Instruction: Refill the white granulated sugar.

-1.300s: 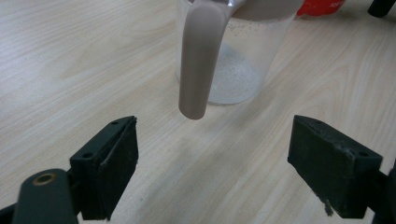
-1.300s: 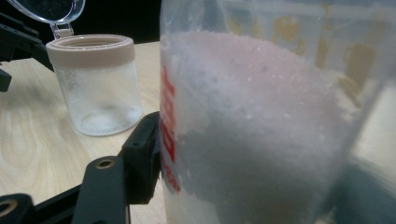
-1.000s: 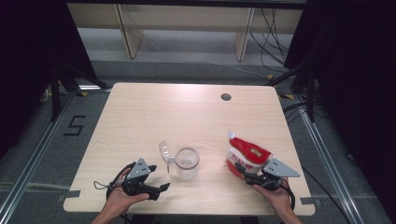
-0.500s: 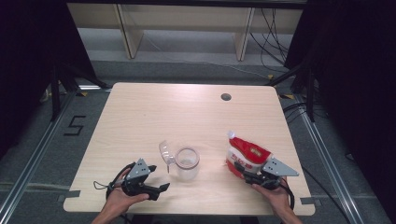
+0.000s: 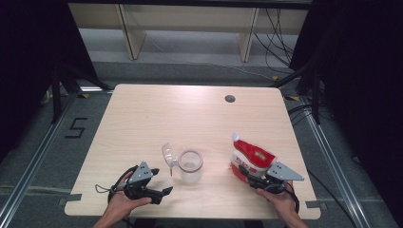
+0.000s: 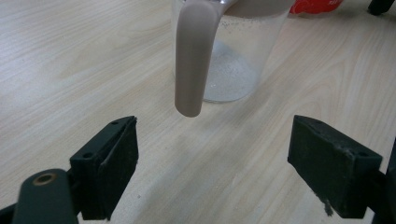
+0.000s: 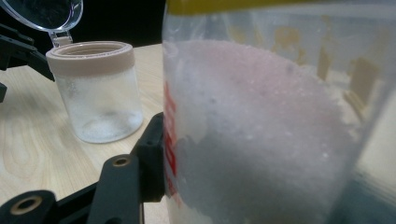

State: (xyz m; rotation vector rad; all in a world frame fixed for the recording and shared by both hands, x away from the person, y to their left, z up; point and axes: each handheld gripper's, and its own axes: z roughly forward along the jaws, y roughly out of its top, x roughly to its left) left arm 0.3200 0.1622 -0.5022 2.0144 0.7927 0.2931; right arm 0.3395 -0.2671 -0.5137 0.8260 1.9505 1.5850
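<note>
Table point(image 5: 142, 114): pale wood top with rounded corners; a small dark round hole point(image 5: 230, 99) sits near its far edge, right of centre.
Jar point(image 5: 190, 166): clear plastic, upright, near the front edge about mid-width; beige rim, a thin white residue on its floor and walls.
Jar lid point(image 5: 168, 155): clear, hinged, flipped open and standing up on the jar's left side.
Jar handle point(image 6: 191, 56): beige strap hanging down the jar's side, facing the left gripper.
Pouch point(image 5: 251, 159): red and white refill bag with a white spout at its far end, lying near the front right corner; its clear panel shows white granules point(image 7: 261, 135).
Left gripper point(image 5: 161, 192): held in the left hand point(image 5: 121, 205) at the front edge, left of the jar; jaws spread wide, nothing between them, tips just short of the handle.
Right gripper point(image 5: 248, 172): held in the right hand point(image 5: 280, 202) at the front right corner; jaws have just been closing around the near end of the pouch, one jaw lying against its side; whether both pads press yet cannot be told.
</note>
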